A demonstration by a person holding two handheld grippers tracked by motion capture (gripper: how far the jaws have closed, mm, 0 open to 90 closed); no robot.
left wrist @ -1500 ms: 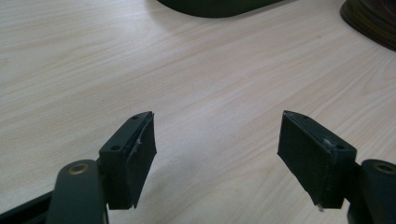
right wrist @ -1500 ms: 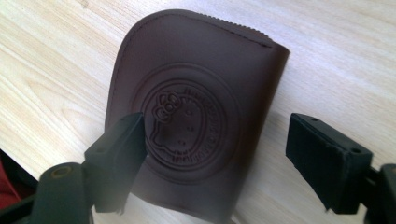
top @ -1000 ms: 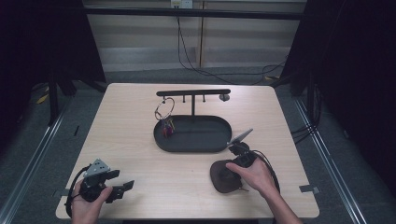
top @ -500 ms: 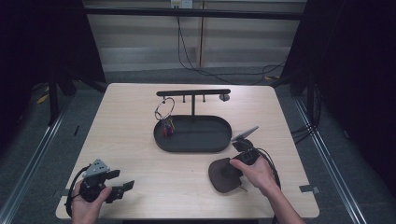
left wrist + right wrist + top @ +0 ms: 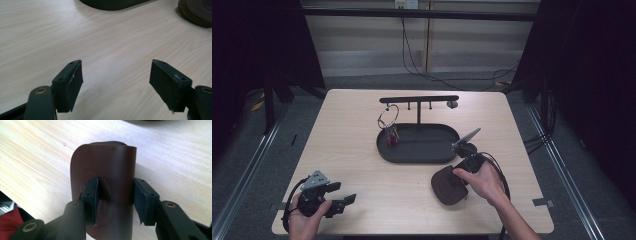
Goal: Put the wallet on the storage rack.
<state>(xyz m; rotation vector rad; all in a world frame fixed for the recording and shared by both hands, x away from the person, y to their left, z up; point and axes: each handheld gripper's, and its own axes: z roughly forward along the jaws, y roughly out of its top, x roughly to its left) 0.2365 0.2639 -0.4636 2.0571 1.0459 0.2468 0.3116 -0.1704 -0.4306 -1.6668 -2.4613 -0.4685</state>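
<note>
Brown leather zip pouch (image 5: pixel 449 184) lies on the pale wooden tabletop (image 5: pixel 362 150), near its front edge and just in front of the dark oval tray (image 5: pixel 419 145) with its T-shaped stand (image 5: pixel 419 100). The right hand-held gripper (image 5: pixel 115 192) pinches the pouch, one jaw pressed into its face and the other against its folded edge. The left hand-held gripper (image 5: pixel 116 77) hovers over bare wood at the front left corner, well apart from the pouch, its jaws spread wide and holding nothing.
</note>
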